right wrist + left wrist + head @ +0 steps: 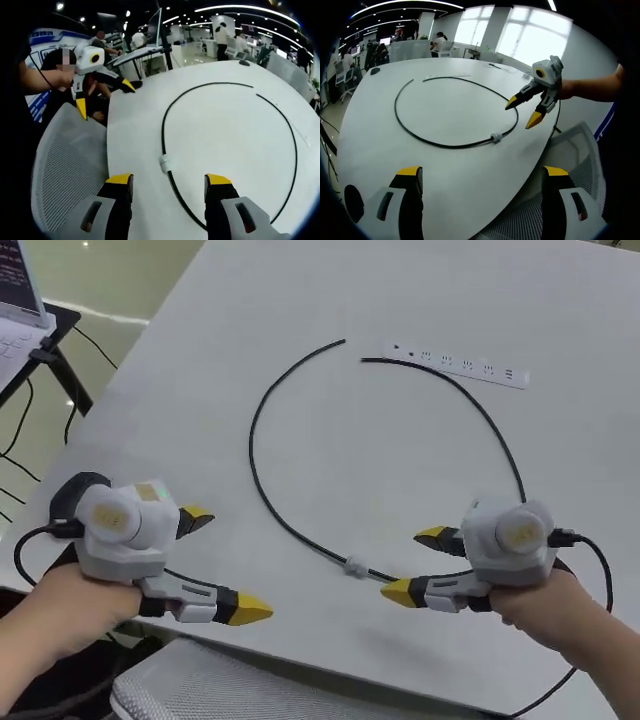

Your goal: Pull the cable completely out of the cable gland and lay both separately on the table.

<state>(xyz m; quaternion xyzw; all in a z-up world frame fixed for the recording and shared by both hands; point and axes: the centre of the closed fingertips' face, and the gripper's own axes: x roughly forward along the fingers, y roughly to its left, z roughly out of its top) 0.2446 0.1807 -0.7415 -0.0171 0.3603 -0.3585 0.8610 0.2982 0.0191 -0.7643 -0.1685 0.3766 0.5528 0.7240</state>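
left gripper (235, 562) and right gripper (402, 562) are hovering wide open, gripping nothing
thin black cable (252, 455) is lying looped on the white table (380, 460), small white cable gland (354, 567) threaded on it near the right gripper

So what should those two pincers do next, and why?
Probably lower the right gripper onto the cable gland and close: it is open, empty and nearest, and the black cable is threaded through the gland.

Near side, well apart: left gripper (228, 562) and right gripper (412, 562), fingers (240, 608) spread wide, tips inward.
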